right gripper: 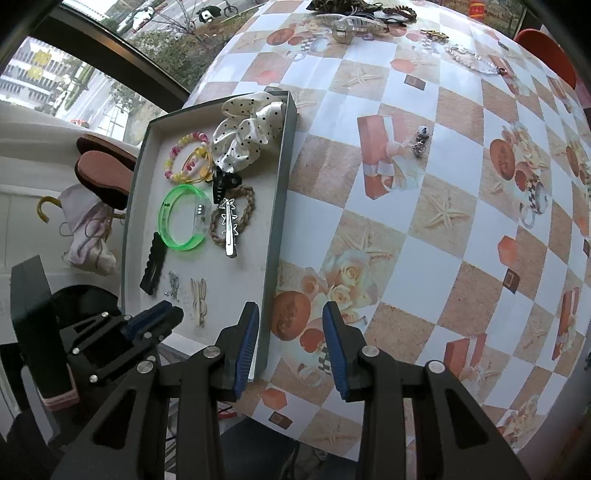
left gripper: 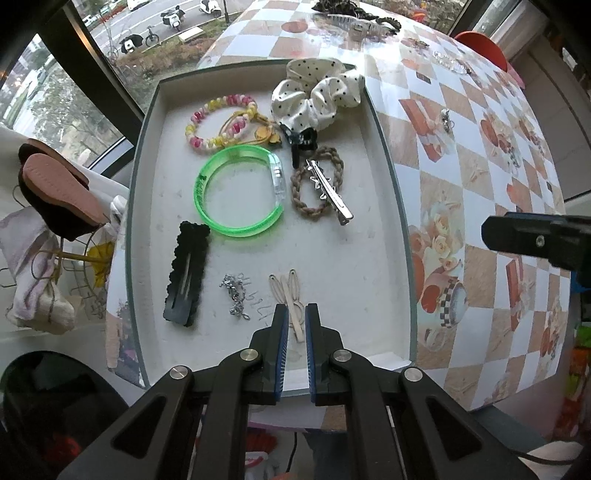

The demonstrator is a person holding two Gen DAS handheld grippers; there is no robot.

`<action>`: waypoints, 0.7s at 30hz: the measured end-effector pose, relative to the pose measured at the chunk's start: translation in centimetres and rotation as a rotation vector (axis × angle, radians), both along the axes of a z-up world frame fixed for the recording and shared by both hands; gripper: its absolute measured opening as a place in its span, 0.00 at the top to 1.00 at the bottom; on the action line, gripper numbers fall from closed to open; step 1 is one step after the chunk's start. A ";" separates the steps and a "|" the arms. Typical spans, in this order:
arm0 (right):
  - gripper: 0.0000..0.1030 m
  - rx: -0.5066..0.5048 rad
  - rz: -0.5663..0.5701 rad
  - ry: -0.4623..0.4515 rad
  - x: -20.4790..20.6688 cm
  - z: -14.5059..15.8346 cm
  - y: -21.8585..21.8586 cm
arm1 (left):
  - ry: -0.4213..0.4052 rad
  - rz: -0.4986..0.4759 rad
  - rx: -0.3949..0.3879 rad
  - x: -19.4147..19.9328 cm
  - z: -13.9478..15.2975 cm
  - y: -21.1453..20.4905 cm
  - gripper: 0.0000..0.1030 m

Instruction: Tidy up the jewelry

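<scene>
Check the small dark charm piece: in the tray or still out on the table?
Out. The dark charm piece lies on the checkered tablecloth, well clear of the tray wall.

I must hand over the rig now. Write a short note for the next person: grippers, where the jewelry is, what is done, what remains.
Left gripper: shut and empty, above the cream hair clips in the tray.
Right gripper: jaws apart, nothing between them, over the tray's right edge.
Done: green bangle, beaded bracelet, polka-dot scrunchie, black snap clip and silver clip lie in the tray.
Left: small dark charm, clear bead bracelet and the pile with the claw clip remain on the table.
</scene>
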State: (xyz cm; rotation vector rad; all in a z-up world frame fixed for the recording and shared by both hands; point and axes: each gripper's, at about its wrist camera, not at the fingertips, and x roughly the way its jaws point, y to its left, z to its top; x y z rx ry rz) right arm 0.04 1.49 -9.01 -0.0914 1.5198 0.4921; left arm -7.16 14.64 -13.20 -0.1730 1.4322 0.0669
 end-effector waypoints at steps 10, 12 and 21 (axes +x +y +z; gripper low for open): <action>0.39 -0.008 0.047 -0.054 -0.9 2.0 1.0 | -0.044 0.054 0.069 -0.5 2.8 0.9 0.00; 0.27 -0.014 0.061 -0.079 -1.1 2.8 1.4 | -0.057 0.065 0.098 -0.7 3.7 1.1 0.00; 0.16 -0.043 0.115 -0.199 -1.8 6.6 2.9 | -0.108 0.147 0.155 -1.7 8.2 3.0 0.00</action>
